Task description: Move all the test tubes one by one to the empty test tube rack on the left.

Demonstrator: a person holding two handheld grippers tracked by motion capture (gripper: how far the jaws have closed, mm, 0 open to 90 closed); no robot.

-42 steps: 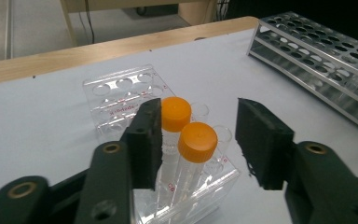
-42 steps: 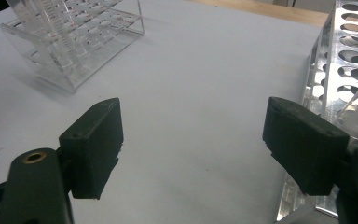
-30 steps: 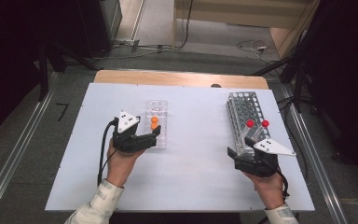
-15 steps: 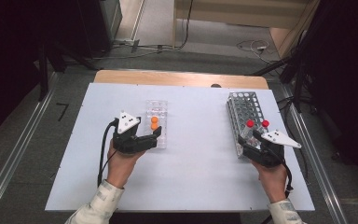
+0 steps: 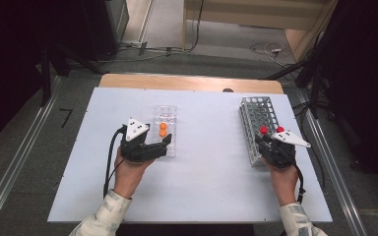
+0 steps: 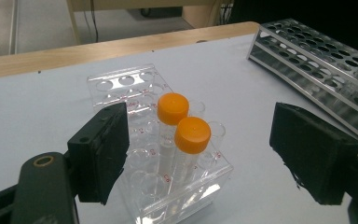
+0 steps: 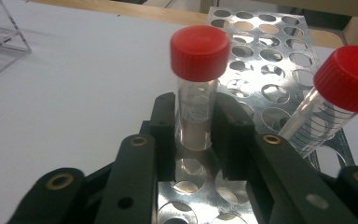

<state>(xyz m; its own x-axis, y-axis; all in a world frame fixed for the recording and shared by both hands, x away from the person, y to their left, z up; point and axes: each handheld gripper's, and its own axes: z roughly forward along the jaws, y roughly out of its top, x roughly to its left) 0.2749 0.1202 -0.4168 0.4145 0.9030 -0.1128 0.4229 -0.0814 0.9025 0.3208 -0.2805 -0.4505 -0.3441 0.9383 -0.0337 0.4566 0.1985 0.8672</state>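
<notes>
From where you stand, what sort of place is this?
Likely a lab workbench set up for recording: capped sample tubes stand in a metal rack and a clear plastic rack on a white table, with cables on the floor.

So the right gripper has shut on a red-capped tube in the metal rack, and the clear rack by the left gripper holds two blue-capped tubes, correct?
Not quite: the two tubes in the clear rack have orange caps, not blue, as the left gripper view shows. The rest stands.
</notes>
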